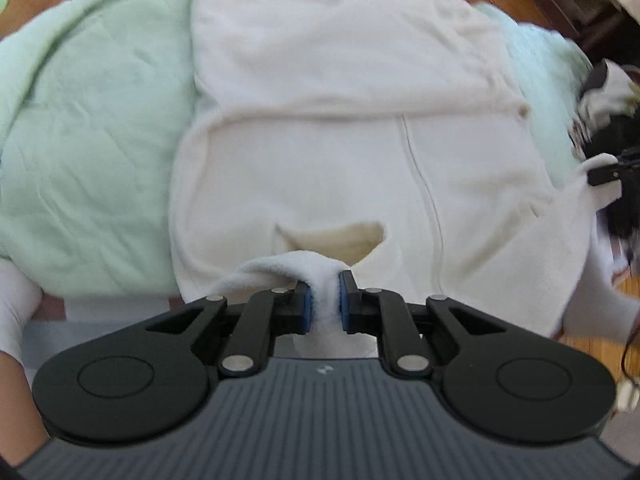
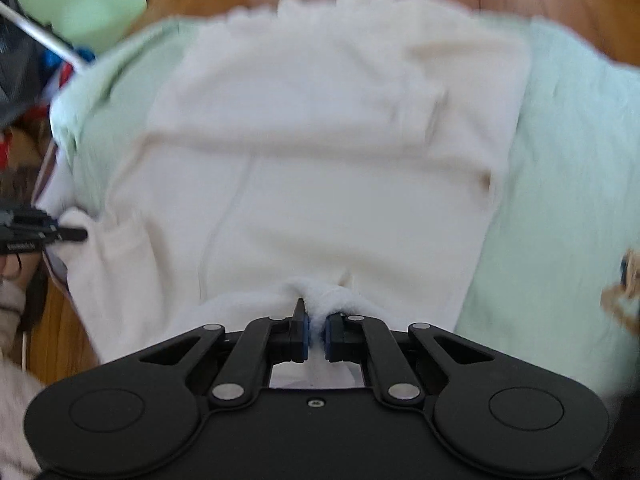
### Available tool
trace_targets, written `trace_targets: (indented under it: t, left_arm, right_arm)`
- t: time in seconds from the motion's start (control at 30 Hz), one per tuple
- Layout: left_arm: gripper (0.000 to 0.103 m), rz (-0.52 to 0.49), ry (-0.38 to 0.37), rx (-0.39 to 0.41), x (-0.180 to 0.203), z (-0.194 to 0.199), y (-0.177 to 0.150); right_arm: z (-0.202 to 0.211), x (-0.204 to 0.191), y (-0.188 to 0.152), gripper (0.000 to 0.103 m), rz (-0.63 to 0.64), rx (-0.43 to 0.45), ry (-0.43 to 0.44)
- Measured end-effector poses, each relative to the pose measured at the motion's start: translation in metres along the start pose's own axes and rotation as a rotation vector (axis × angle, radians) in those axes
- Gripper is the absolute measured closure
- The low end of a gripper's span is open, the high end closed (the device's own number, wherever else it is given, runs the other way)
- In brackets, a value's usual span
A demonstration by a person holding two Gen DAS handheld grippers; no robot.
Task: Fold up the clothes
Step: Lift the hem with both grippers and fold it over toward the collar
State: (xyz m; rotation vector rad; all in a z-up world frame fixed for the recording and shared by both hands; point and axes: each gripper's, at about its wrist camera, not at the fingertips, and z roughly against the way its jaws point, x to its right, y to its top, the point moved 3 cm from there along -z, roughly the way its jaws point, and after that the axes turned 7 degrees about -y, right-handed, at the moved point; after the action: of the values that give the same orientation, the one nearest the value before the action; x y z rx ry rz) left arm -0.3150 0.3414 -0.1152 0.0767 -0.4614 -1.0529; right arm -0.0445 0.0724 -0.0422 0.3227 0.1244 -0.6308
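Bed: green blanket point(image 1: 88, 120) covers most of both frames, making a soft flat place for folding.
Clothes: white fleece jacket point(image 1: 328, 92) lies spread across the middle.
Left gripper point(image 1: 323, 300): pinched tight on the bottom edge, frame bottom centre.
Right gripper point(image 2: 316, 330): pinched tight on the same edge.
Why: two grips probably lift the edge evenly.

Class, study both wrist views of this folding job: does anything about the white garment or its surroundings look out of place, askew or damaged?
Nothing looks damaged. The white fleece jacket lies on a green blanket, and its near hem is bunched where the left gripper and right gripper pinch it. One pocket gapes open, showing a yellowish lining.
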Motion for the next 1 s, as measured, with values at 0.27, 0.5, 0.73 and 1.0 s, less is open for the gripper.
trace_targets:
  t: [0.27,0.5,0.73,1.0]
  left_arm:
    - [0.091,-0.05,0.054,0.085,0.023,0.002,0.059]
    - [0.091,-0.089,0.156,0.232,0.037,0.01,0.089]
    - [0.091,-0.017,0.231,0.338,0.044,-0.003,0.119]
    - [0.091,-0.016,0.384,0.497,0.015,-0.053,0.188]
  right_arm:
    - [0.043,0.0,0.037,0.095,-0.01,0.175,-0.06]
    - [0.051,0.008,0.066,0.095,-0.107,0.315,-0.105]
    - [0.05,0.03,0.107,0.095,-0.19,0.374,-0.133]
    - [-0.016,0.056,0.182,0.095,-0.221,0.136,-0.404]
